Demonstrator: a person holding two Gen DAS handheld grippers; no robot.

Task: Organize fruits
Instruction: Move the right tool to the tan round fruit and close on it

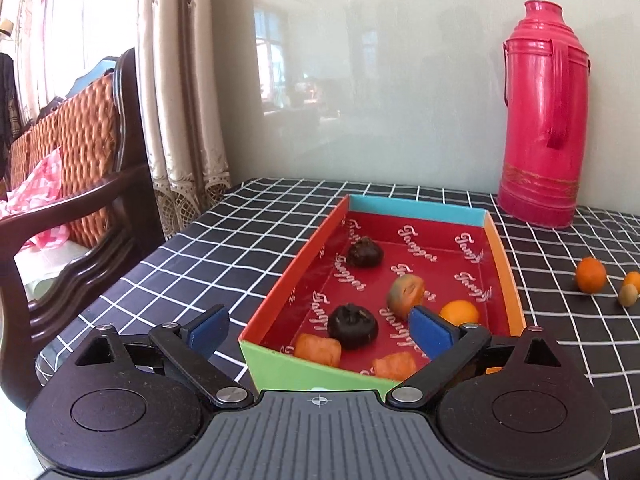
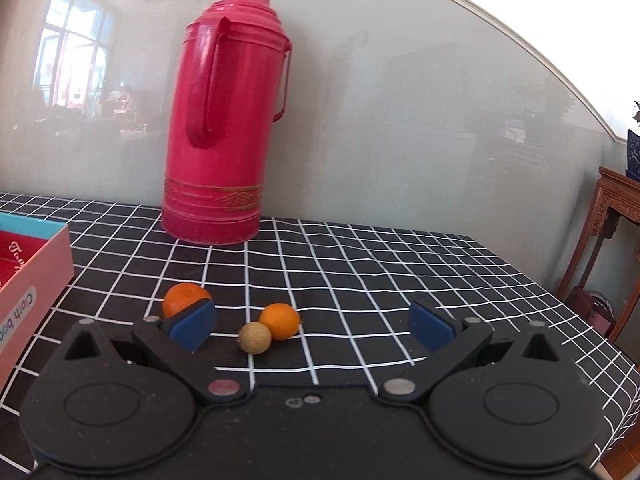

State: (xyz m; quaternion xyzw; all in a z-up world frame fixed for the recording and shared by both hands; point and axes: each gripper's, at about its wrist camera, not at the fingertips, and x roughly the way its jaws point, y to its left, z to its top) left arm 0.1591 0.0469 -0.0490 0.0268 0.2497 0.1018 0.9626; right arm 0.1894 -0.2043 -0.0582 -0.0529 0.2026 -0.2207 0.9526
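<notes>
A colourful open box [image 1: 505,264] with a red floor holds two dark round fruits [image 1: 364,253] [image 1: 352,326], a mottled fruit [image 1: 405,295], an orange [image 1: 460,312] and two orange pieces [image 1: 319,349]. My left gripper [image 1: 318,330] is open and empty over the box's near end. On the checked cloth to the right lie two oranges [image 2: 185,298] [image 2: 280,320] and a small tan fruit [image 2: 255,337]. My right gripper [image 2: 312,330] is open and empty just before them. The box's corner shows in the right wrist view [image 2: 36,276].
A tall red thermos [image 2: 224,120] stands at the back against the wall, also in the left wrist view [image 1: 546,120]. A wooden chair [image 1: 80,184] stands left of the table. A carved wooden stand [image 2: 612,236] is at the right. The table edge runs at the right.
</notes>
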